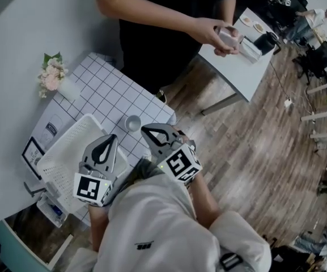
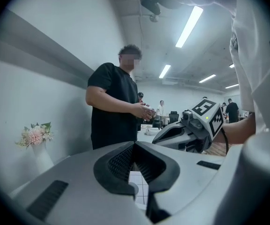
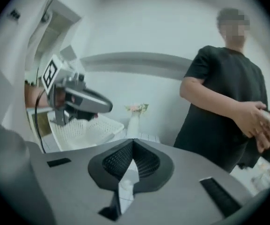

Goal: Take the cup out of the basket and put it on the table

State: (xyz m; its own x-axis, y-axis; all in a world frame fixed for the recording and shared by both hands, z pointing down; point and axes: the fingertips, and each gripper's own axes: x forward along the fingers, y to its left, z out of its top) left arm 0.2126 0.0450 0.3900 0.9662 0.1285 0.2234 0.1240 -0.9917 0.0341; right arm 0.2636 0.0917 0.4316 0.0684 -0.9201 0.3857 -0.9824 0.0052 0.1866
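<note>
Since the cup (image 1: 132,122) already stands upright on the table (image 1: 106,89) just beside the basket (image 1: 67,143) at its far right, we judge it small, light, rigid, likely breakable, best pinched across its rim, though our left gripper (image 1: 112,140) and right gripper (image 1: 149,130) are both closed on nothing.

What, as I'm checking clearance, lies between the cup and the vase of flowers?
Nothing: the head view shows only bare checked tablecloth between the cup and the vase of flowers.

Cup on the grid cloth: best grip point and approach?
Probably the rim of the cup, from above: it stands upright, mouth up, clear of the basket. One finger inside, one outside; I see no handle.
</note>
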